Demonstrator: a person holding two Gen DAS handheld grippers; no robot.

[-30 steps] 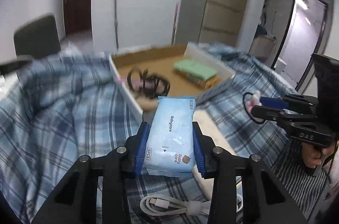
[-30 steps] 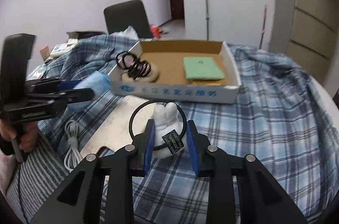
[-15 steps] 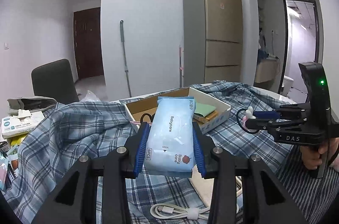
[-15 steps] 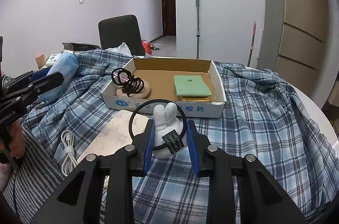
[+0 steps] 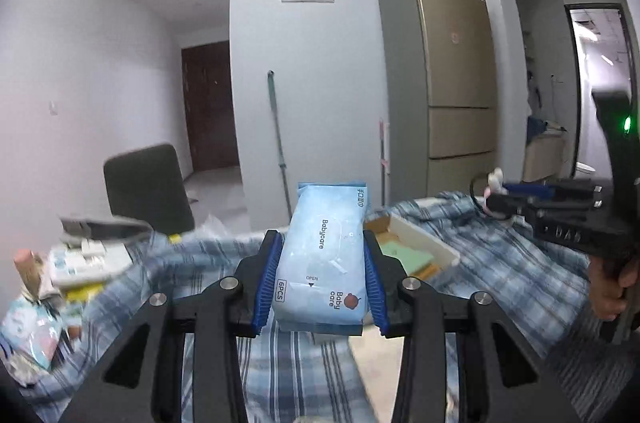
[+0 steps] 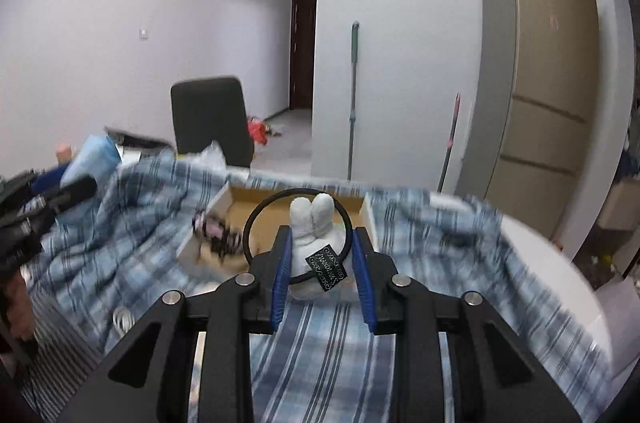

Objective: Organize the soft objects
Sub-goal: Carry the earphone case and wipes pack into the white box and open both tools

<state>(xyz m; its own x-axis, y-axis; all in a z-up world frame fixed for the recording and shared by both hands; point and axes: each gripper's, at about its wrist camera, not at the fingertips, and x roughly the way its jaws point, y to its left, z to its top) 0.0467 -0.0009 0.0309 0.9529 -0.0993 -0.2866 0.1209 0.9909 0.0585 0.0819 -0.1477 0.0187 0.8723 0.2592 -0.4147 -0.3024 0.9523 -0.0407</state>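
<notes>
Left hand-held gripper was clamped on the wipes pack, long axis running fwd along the fingers; right hand-held gripper was pinching the bunny hair tie. Both hung above the plaid cloth. The cardboard box lay just ahead of the right one, ahead & to the right of the left one, so right looked nearer

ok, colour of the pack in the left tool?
Light blue wipes pack with dark "Babycare" print, clamped in the left tool; clearest in the left wrist view.
</notes>
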